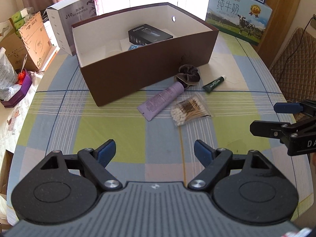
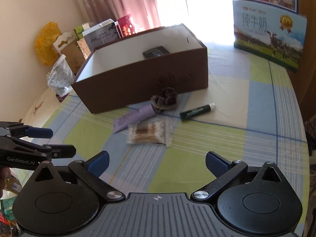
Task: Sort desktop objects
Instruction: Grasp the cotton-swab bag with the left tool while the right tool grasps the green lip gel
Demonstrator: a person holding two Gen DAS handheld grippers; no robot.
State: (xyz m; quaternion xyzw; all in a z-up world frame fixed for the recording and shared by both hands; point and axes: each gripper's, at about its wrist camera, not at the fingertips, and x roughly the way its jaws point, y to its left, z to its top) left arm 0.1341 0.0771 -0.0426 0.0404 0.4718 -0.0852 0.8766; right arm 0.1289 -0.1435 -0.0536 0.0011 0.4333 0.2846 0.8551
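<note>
Both your grippers hang over the near part of the checked tablecloth [image 1: 59, 118], empty. Left gripper [image 1: 155, 151]: jaws spread wide, nothing between the pads. Right gripper [image 2: 157, 163]: likewise wide open, holding nothing.

Four loose items lie on the cloth in front of the brown box [image 1: 158, 67]: the lilac tube [image 1: 162, 100], its cap end touching the brown scrunchie [image 1: 188, 75] that sits against the box wall; the bag of cotton swabs [image 1: 190, 109] just beside the tube; the small green tube [image 1: 214, 84], apart to the right. A black carton [image 1: 150, 34] and some pale items already sit inside the box.

Judgement: you are between picks, sorting partly done. The swab bag is nearest. It lies flat and slippery, so come down low and pinch an edge, then lift clear of the box wall before you release.
</note>
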